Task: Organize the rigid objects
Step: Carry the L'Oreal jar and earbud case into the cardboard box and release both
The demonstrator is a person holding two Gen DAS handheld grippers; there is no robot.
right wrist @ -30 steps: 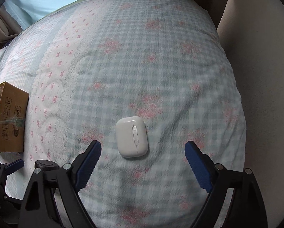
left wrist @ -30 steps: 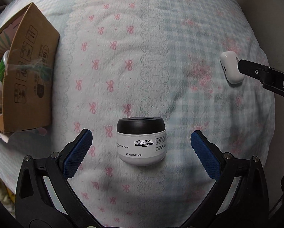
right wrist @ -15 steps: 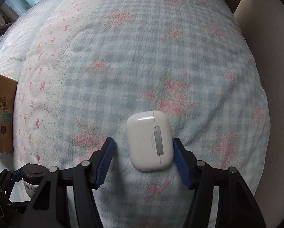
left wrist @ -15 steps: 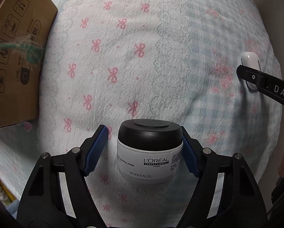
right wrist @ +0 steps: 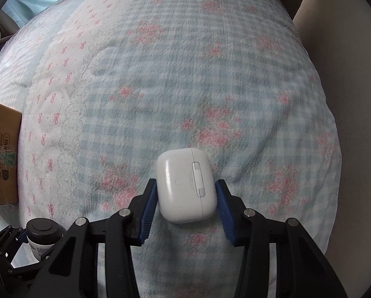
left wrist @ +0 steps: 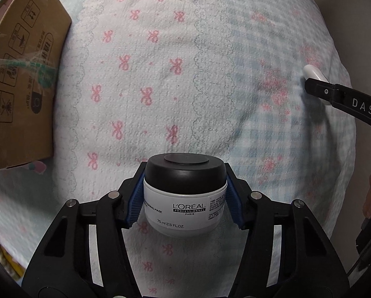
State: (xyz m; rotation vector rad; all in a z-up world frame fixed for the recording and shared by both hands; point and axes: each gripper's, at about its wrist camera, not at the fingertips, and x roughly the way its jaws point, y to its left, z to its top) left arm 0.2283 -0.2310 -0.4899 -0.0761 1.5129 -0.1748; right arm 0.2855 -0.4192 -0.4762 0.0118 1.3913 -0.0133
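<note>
A white L'Oréal jar (left wrist: pixel 185 198) with a black lid stands on the quilt. My left gripper (left wrist: pixel 185 198) is shut on the jar, blue pads pressed against both sides. The jar also shows in the right wrist view (right wrist: pixel 43 236) at the lower left. A white earbuds case (right wrist: pixel 186 185) lies on the checked part of the quilt. My right gripper (right wrist: pixel 186 206) is shut on the case, pads touching both sides. In the left wrist view the case (left wrist: pixel 312 73) peeks out behind a finger of the right gripper.
An open cardboard box (left wrist: pixel 19 79) sits at the left on the quilt and also shows in the right wrist view (right wrist: pixel 1 156). The quilt (right wrist: pixel 185 74) ends at the right beside a beige surface (right wrist: pixel 354 99).
Both grippers moved forward and closed. The left one went from open around the jar to shut on it. The right one closed on the earbuds case.
</note>
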